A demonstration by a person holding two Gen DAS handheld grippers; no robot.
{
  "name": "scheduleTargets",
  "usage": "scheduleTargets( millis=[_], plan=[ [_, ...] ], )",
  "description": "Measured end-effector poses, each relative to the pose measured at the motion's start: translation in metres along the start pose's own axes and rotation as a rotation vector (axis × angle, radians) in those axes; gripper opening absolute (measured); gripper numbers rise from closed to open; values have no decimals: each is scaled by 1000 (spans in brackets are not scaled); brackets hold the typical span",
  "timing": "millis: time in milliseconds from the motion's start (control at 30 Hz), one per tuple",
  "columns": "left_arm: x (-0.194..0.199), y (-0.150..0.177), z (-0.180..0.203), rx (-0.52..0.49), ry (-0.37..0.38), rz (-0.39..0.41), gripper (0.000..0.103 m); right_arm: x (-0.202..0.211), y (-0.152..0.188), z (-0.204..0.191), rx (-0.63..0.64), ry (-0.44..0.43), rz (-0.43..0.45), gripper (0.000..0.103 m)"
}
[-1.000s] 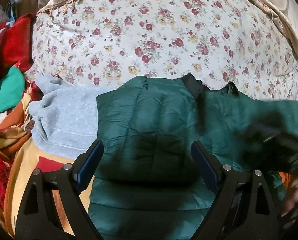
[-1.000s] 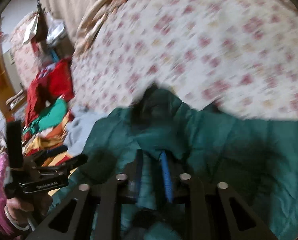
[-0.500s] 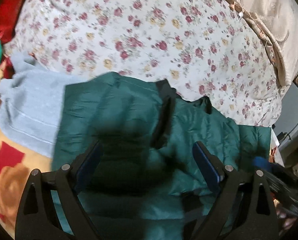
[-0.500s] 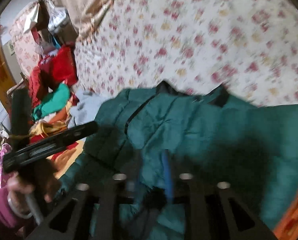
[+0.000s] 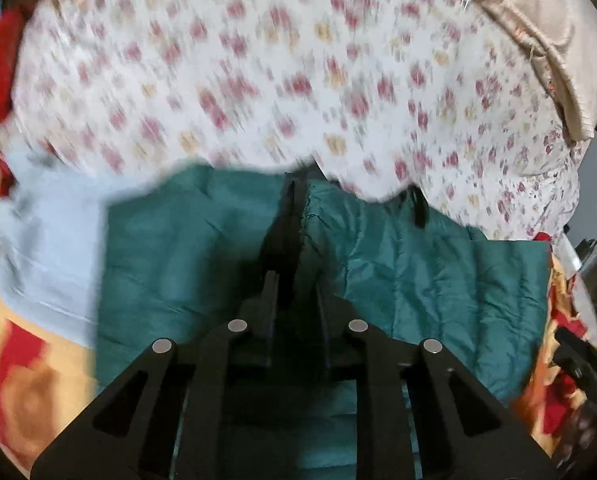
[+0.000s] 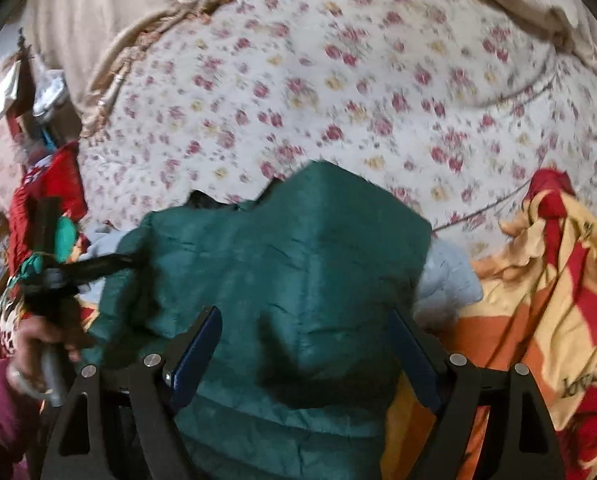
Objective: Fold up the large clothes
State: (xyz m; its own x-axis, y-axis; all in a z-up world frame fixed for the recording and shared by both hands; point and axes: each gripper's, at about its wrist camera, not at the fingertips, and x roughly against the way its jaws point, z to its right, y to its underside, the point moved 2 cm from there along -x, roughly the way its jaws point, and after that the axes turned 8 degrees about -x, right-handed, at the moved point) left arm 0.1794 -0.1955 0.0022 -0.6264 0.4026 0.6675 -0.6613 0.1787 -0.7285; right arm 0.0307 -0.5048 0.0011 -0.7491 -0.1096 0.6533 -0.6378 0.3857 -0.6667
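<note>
Green padded jacket (image 5: 418, 272) lies directly in front of both claws, spread on a bed. In the left wrist view the left claw (image 5: 294, 296) has its two fingers drawn close together on the dark front edge of the jacket, where a black strip (image 5: 286, 224) runs away from the tips; it grips this edge. Left of this claw a light blue garment (image 5: 46, 248) lies partly under the jacket, and nearer, on the same side, is a yellow and red blanket (image 5: 26, 380). Beyond the jacket the bed is covered by a white quilt with small red flowers (image 5: 258, 72), and a beige cloth (image 5: 538, 32) follows its far right border. This view is blurred. In the right wrist view the right claw (image 6: 304, 356) stands with fingers wide apart, and the jacket (image 6: 290, 264) lies between and under them, not pinched. Only this view shows the person's left hand (image 6: 38, 344) on the handle of the other tool, at the left, and a heap of red and green clothes (image 6: 46, 208) beyond it. Right of this claw the yellow and red blanket (image 6: 546, 272) is bunched up just beside the jacket. Past the far edge of the jacket the flowered quilt (image 6: 378, 92) is bare up to the beige cloth (image 6: 138, 8).
</note>
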Motion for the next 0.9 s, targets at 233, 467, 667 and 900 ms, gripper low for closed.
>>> scheduleTargets(
  millis=[233,467,667,900],
  plan=[
    [33,14,-61,-7,-135,45,15,-81,-14,-45,89,32,-39,82],
    [-8,37,-71,-7,-164,-83,17,-164,0,-78,223,173,-132,84],
    [6,36,-82,61,-128,-69,67,-142,-10,-73,187,155,-129,85],
    [32,21,-70,84,-111,38,70,-82,-5,-71,186,78,-56,85]
  ],
)
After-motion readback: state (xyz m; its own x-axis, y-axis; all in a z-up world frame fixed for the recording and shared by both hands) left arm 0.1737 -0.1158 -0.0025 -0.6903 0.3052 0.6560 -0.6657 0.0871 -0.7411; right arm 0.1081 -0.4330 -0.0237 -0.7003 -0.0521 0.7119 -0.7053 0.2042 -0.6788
